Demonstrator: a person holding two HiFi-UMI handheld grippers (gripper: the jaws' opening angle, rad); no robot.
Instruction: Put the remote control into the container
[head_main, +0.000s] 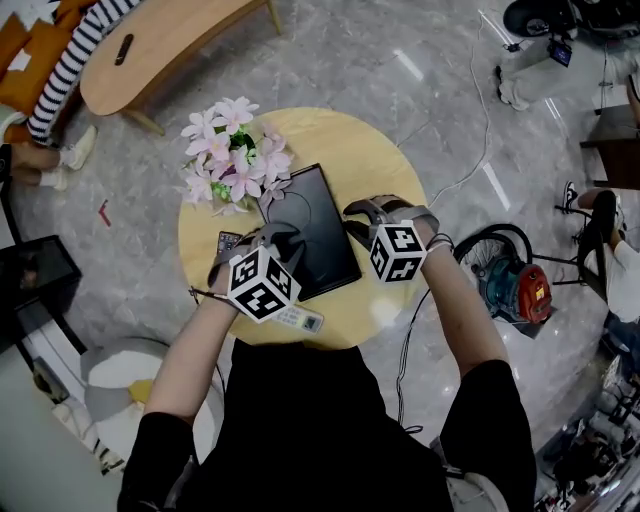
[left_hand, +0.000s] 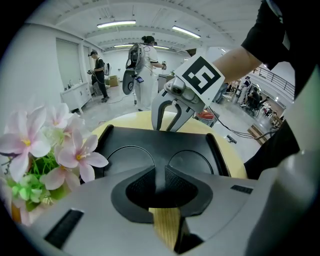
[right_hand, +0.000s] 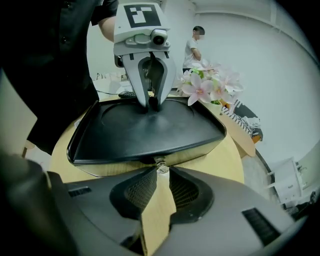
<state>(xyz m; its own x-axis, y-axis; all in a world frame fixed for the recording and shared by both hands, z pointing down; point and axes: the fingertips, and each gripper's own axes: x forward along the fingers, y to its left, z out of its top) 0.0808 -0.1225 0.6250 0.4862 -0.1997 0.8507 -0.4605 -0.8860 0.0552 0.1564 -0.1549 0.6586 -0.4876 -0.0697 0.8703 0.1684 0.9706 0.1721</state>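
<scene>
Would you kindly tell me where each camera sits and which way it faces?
Head view: on the head, looking steeply down at the round table; both forearms show.
Left gripper view: on the left gripper, across the black container towards the right gripper; own jaws, right forearm show.
Right gripper view: on that gripper, back towards the left one; own jaws show.
Shared: both gripper views show the black container and pink flowers.
</scene>
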